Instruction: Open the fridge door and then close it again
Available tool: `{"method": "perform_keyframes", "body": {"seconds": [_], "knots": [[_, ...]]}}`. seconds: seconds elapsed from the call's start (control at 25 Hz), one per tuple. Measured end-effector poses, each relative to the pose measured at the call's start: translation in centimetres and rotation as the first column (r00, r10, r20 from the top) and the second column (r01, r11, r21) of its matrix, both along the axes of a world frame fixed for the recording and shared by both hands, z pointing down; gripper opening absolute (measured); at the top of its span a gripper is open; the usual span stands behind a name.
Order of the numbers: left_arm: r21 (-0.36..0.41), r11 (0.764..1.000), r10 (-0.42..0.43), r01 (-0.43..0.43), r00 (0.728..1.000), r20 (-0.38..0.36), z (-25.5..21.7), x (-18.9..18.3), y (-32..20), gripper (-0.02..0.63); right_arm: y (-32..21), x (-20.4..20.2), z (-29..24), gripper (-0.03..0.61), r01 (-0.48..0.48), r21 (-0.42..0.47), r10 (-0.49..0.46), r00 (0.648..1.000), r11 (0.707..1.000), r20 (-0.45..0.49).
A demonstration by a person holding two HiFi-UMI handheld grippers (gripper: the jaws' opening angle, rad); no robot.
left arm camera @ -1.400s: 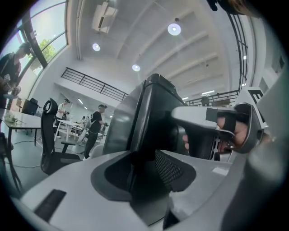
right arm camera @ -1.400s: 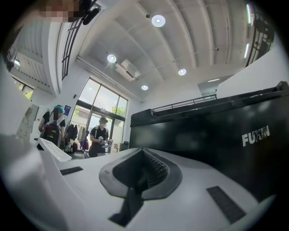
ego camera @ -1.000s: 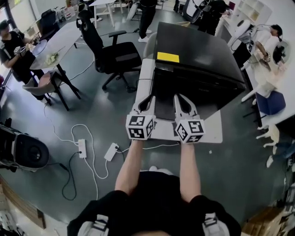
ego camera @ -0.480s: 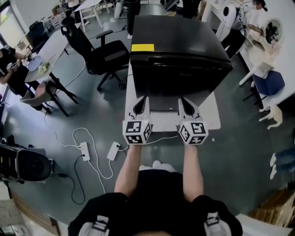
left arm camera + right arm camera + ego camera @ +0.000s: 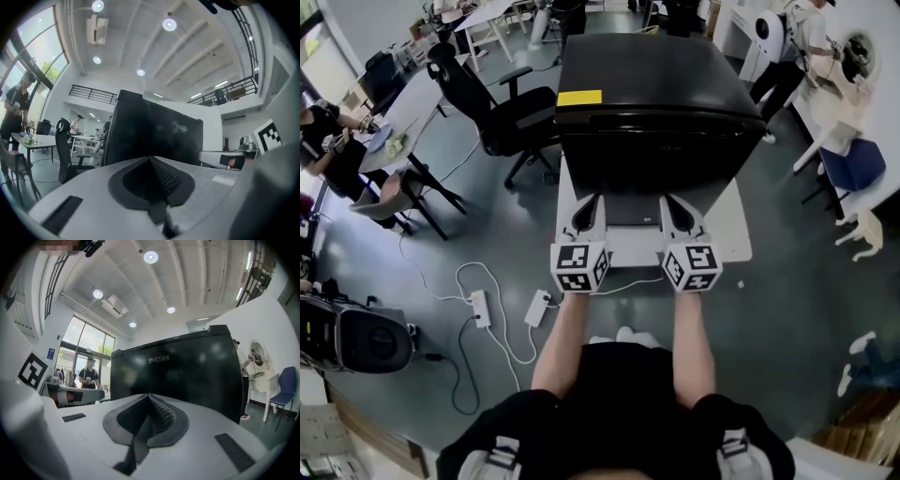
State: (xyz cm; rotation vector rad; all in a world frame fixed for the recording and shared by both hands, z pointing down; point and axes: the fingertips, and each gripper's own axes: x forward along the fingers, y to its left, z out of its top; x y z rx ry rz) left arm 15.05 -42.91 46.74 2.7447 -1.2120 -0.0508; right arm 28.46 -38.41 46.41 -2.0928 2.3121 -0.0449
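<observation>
Black boxy fridge (image 5: pixel 656 103), door shut, stands on low white table (image 5: pixel 733 239) straight ahead; left gripper (image 5: pixel 592 201) & right gripper (image 5: pixel 667 201) approx. equally near it, fingers (image 5: pixel 164 180) of both pressed together, empty.

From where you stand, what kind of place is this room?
Probably an open-plan office or lab: a desk and office chair stand at the left, a power strip lies on the grey floor, and a black fridge stands on a low white platform.
</observation>
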Motion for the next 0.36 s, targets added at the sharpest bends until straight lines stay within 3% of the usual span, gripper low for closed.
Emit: {"method": "perform_keyframes", "body": {"seconds": [0.36], "knots": [[0.026,1.0,0.013,-0.013,1.0,0.023,-0.8,1.3,0.7,0.0,0.4,1.0,-0.7,-0.005,0.008,0.012,-0.008,1.0,1.0,0.0]]}}
